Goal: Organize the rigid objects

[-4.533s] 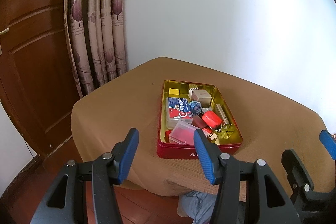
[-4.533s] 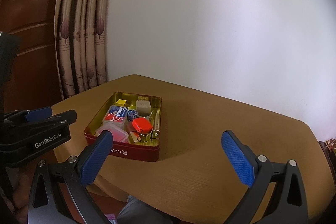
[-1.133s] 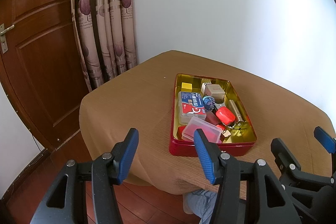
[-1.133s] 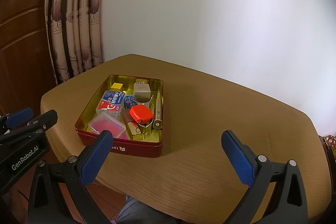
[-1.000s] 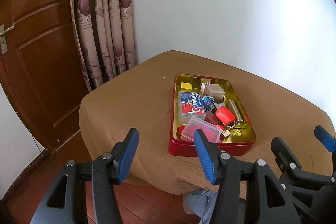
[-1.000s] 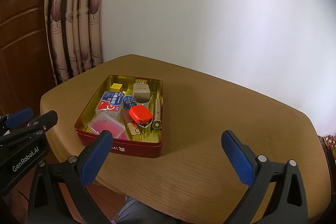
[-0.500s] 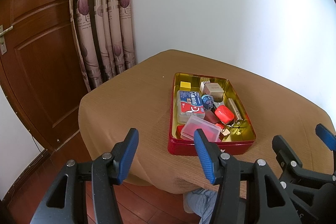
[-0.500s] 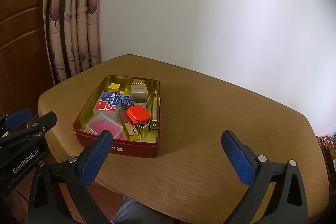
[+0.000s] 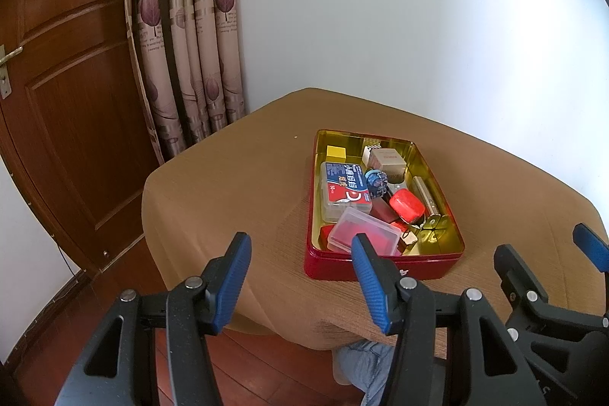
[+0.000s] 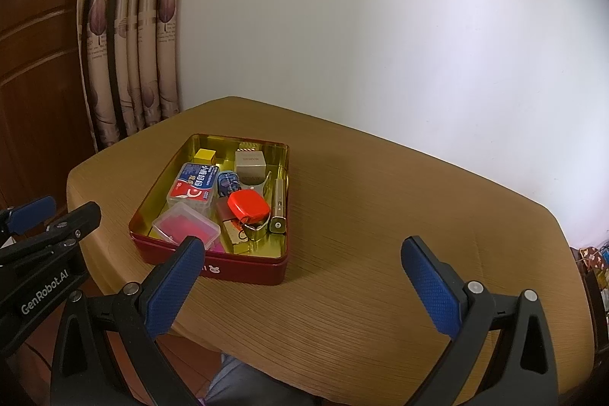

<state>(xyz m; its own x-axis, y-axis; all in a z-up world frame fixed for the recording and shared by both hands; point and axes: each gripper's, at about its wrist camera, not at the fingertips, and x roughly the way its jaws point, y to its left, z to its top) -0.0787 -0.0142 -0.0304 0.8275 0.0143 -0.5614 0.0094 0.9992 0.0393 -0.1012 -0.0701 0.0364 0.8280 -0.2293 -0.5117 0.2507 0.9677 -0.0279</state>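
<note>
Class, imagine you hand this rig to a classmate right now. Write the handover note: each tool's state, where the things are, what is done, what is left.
Left tool: open, empty, short of the table's near edge.
Right tool: open, empty, over the bare cloth right of the tin.
Things: all jumbled inside the open tin: red case, clear box, blue-and-red packet, yellow cube, beige box, metal bar.
Done: nothing taken out.
Left: all the sorting; the red case on top looks easiest to take first.

A brown-clothed table [image 10: 380,215] carries one red tin [image 10: 243,267].
</note>
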